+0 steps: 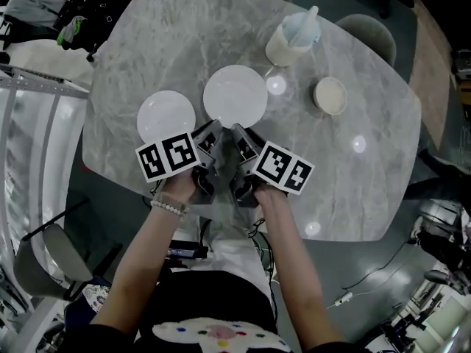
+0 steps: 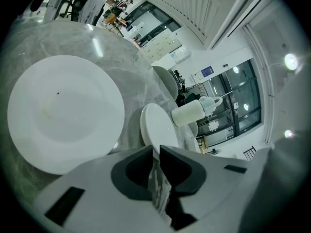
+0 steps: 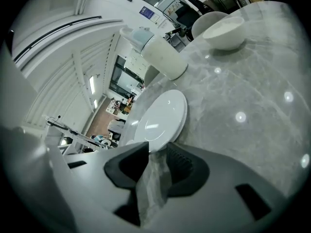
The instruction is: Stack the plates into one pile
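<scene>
Two white plates lie side by side on the grey marble table [image 1: 353, 190]. The left plate [image 1: 166, 116] [image 2: 63, 113] is just ahead and to the left of my left gripper [image 1: 210, 133] [image 2: 155, 149], whose jaws stand almost together with nothing in them. The right plate [image 1: 235, 95] [image 2: 158, 127] [image 3: 158, 115] lies straight ahead of both grippers. My right gripper [image 1: 239, 132] [image 3: 158, 149] is open, and the plate's near rim sits right at its tips without the pads pressing on it. The two grippers are close together at the table's near side.
A white pitcher [image 1: 294, 39] [image 3: 163, 55] stands at the back of the table. A small white bowl [image 1: 330, 95] [image 3: 224, 33] sits to the right of the plates. Chairs [image 1: 372, 31] stand around the far edge, and bags [image 1: 88, 9] lie at the back left.
</scene>
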Available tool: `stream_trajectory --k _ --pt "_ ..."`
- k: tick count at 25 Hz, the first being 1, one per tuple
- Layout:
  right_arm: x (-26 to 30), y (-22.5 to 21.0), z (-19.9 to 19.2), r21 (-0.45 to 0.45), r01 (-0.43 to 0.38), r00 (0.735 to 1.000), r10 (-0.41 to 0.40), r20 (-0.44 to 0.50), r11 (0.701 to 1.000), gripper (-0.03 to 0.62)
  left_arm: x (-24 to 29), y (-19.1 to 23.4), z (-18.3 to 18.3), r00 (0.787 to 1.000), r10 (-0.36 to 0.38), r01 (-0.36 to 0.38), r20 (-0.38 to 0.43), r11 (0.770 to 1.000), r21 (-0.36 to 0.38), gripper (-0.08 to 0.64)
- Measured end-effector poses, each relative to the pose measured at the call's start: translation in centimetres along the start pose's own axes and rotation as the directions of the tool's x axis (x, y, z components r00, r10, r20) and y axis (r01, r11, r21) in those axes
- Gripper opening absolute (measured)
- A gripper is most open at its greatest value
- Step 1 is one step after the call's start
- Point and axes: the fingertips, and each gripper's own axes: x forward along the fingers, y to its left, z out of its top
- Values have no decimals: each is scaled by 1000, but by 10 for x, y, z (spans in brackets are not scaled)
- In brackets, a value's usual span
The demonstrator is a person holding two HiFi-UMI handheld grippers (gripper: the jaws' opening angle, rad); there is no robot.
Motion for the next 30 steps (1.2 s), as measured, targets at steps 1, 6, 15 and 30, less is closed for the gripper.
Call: stream_trajectory --k 1,6,15,30 --pt "1 0 1 -5 3 1000 -3 -2 1000 118 1 0 1 1000 2 -2 6 1000 -3 43" --pt "2 6 2 -15 -28 1000 28 -12 1000 151 7 4 7 1000 22 -22 19 1000 0 41" --pt "-19 10 -6 -42 -57 998 57 -7 997 163 12 8 7 999 46 -46 25 999 8 55" --pt "-31 20 -24 -153 -49 999 48 -12 987 161 -4 -19 14 995 -91 88 43 994 61 265"
